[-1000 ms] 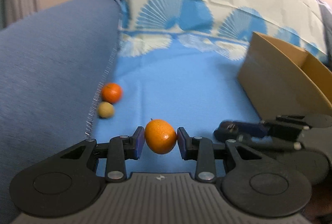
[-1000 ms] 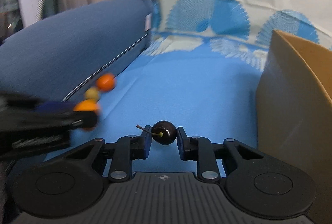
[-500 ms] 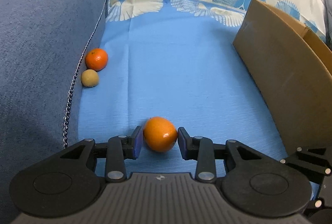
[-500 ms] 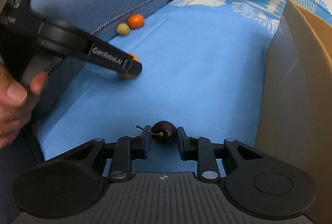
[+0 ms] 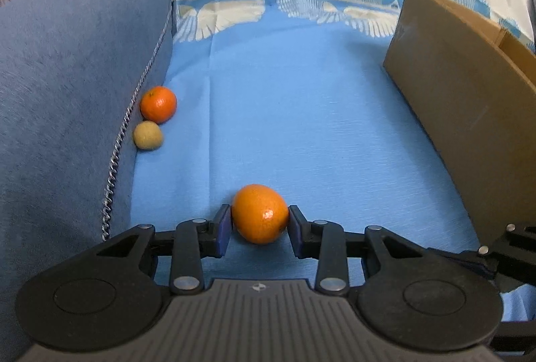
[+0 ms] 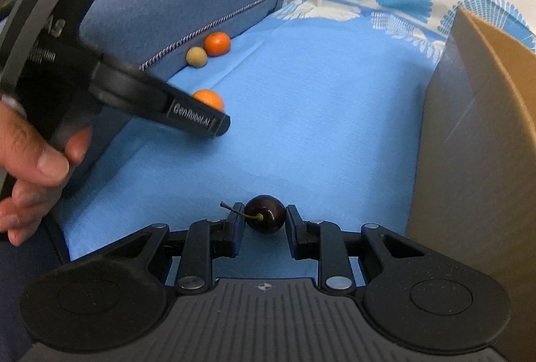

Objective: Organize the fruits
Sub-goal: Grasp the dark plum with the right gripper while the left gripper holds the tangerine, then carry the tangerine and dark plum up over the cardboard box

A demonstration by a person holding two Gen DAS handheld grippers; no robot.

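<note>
Left hand-held gripper [image 5: 259, 224] clamped on an orange [image 5: 260, 213], right hand-held gripper [image 6: 262, 224] clamped on a dark cherry [image 6: 265, 213], both just left of the cardboard box [image 5: 469, 114]. Tangerine [image 5: 158, 104] and small tan fruit [image 5: 147, 135] touching, well left of the box.

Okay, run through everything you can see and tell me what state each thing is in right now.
Left gripper: shut on the orange.
Right gripper: shut on the cherry.
Loose orange: lying on the blue cloth, against the cushion.
Tan fruit: lying beside it.
Box: open-topped, contents hidden.
</note>
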